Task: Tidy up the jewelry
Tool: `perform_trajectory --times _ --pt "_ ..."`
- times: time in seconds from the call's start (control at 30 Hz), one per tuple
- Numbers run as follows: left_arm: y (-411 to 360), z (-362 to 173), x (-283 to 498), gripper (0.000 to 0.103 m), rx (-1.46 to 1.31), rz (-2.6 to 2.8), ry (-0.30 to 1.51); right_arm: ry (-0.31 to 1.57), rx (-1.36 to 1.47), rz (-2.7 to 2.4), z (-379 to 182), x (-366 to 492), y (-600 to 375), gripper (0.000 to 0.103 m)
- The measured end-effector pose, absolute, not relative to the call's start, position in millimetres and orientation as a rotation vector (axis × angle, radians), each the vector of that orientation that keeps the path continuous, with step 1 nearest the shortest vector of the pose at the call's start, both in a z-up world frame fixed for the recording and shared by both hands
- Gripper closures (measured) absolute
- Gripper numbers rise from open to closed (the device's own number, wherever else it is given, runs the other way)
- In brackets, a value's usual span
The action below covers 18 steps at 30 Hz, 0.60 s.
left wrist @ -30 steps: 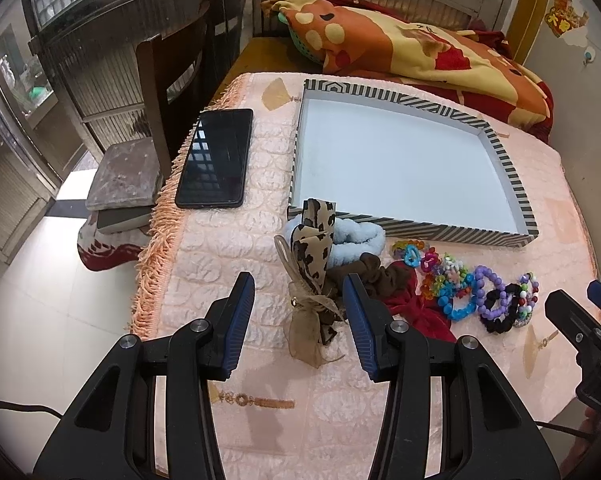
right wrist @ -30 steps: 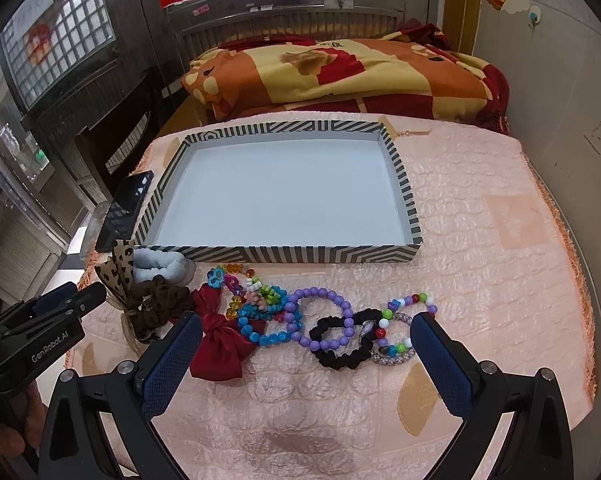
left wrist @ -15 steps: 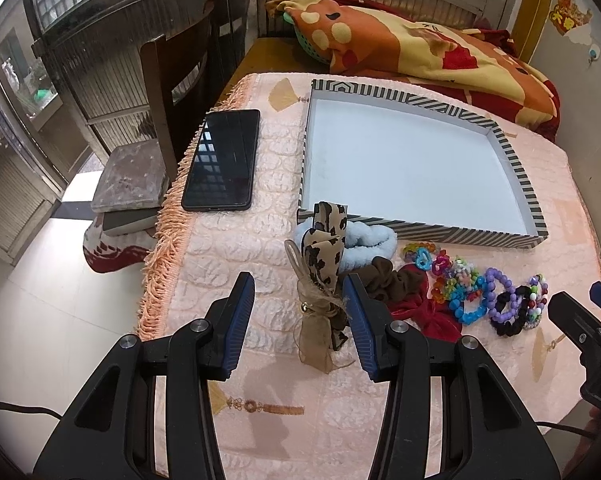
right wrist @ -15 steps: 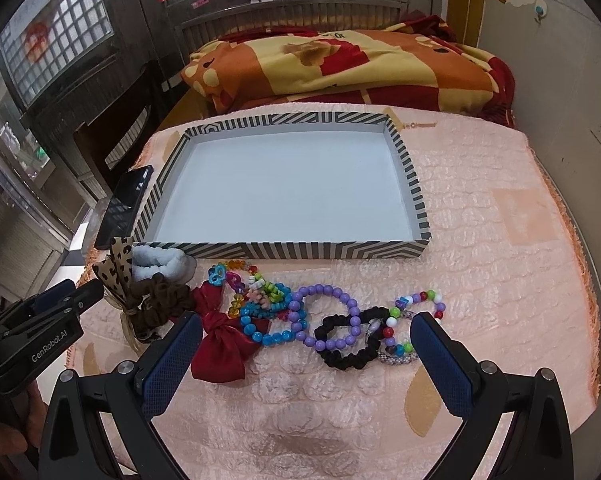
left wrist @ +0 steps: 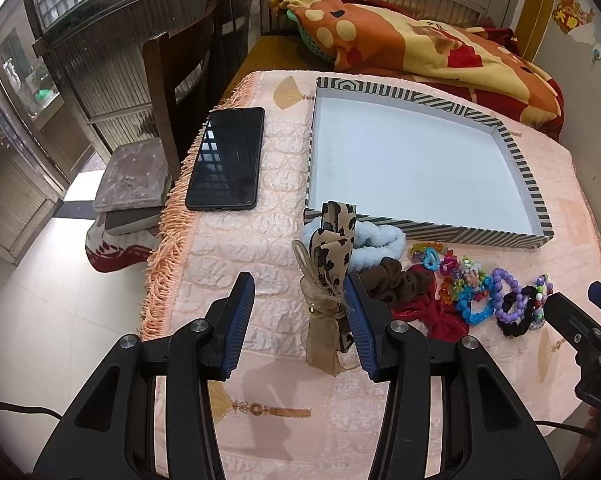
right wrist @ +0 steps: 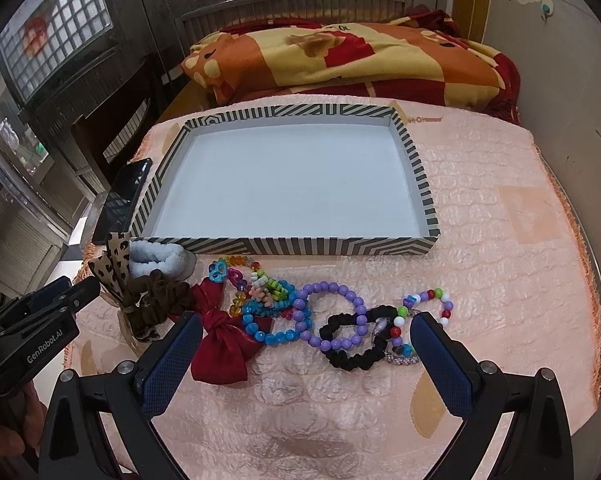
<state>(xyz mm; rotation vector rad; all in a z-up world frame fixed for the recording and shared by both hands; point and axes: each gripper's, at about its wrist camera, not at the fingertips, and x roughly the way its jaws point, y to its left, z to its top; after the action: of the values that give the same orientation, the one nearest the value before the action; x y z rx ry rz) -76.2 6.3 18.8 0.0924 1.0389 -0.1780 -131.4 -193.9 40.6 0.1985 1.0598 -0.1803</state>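
A striped tray [left wrist: 428, 230] [right wrist: 300, 246] with a white floor stands on the pink cloth. In front of it lies a row of items: a leopard bow [left wrist: 332, 252] [right wrist: 114, 262], a light blue scrunchie [left wrist: 376, 242], a brown scrunchie [left wrist: 396, 282] [right wrist: 156, 292], a red bow [right wrist: 220, 344], bead bracelets [right wrist: 332, 316] and a black scrunchie [right wrist: 352, 356]. My left gripper [left wrist: 300, 312] is open, its jaws on either side of the leopard bow's tail. My right gripper [right wrist: 304, 354] is open wide, just in front of the red bow and bracelets.
A black phone [left wrist: 226, 164] lies left of the tray near the fringed table edge. A wooden chair [left wrist: 172, 80] stands past that edge. A patterned blanket [right wrist: 340, 64] lies behind the table. A wall is at the right.
Both grippers have drawn slightly back from the row; the items sit a little farther away in each view. Nothing has been taken hold of.
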Motion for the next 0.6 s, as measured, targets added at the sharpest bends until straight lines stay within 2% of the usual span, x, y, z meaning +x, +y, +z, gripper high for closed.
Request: perform_trajectory --times 0.6 --pt "12 16 -75 0.058 0.082 -0.156 1.049 1.100 0.202 -0.182 22 -120 -198 0.000"
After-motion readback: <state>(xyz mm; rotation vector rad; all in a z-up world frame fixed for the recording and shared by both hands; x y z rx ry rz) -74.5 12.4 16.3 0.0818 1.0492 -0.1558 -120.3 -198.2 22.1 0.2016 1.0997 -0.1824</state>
